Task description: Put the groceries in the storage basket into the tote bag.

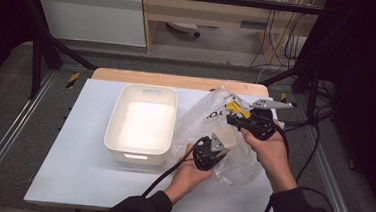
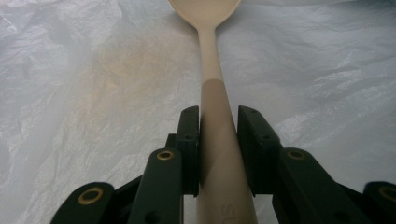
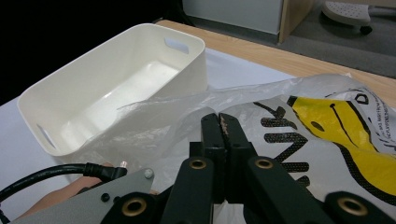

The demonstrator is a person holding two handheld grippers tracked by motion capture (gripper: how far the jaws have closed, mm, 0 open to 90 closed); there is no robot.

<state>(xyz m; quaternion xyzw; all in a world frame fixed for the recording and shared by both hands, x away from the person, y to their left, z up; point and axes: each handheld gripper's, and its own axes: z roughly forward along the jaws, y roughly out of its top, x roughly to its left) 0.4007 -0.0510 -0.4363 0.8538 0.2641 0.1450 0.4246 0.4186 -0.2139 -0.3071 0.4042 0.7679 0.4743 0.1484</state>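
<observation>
**Holding a spoon inside a plastic bag**

Sitting just left of the left gripper (image 1: 212,152), the white plastic bin (image 1: 142,123) holds nothing. The clear plastic bag (image 1: 210,118) with yellow and black print lies against the bin's right wall, and the beige spoon (image 2: 215,88) reaches forward from the left gripper's jaws into it, film on every side of its bowl. Bare white tabletop (image 1: 71,163) lies open to the left of the bin. The left gripper pinches the spoon's handle. The right gripper (image 3: 223,122), jaws pressed together, nips the bag's film at its upper edge.
</observation>
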